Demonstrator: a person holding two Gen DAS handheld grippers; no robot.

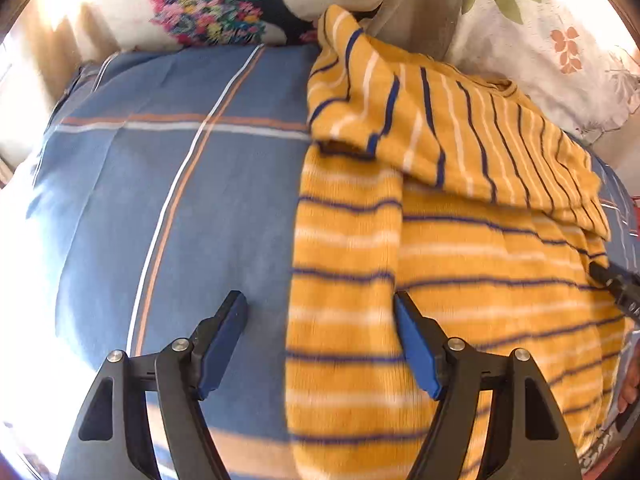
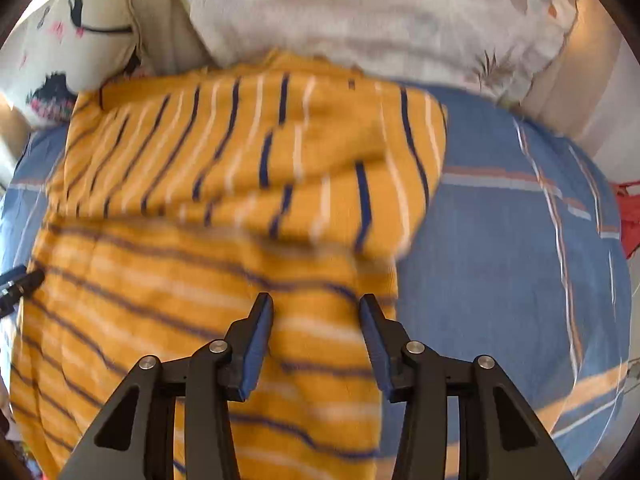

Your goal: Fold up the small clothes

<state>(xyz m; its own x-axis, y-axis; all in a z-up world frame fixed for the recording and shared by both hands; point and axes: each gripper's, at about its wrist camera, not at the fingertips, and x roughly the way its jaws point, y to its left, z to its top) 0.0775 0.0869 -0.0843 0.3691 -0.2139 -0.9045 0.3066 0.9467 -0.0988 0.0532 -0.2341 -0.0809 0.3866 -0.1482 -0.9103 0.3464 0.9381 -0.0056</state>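
A yellow shirt with navy and white stripes [image 1: 460, 264] lies flat on a blue plaid sheet [image 1: 192, 208], its top part and sleeves folded down over the body. It also shows in the right wrist view [image 2: 224, 240]. My left gripper [image 1: 320, 300] is open and empty, hovering over the shirt's left edge. My right gripper [image 2: 316, 304] is open and empty above the shirt's lower right part. The right gripper's tip shows in the left wrist view [image 1: 612, 280] at the shirt's right edge. The left gripper's tip shows in the right wrist view [image 2: 20, 280] at the shirt's left edge.
A cushion with a black cat and flowers [image 1: 224, 4] and a floral cushion [image 1: 552, 52] stand behind the shirt against the back. The floral cushion fills the top of the right wrist view [image 2: 380, 24]. A red item [image 2: 630, 216] lies at the sheet's right edge.
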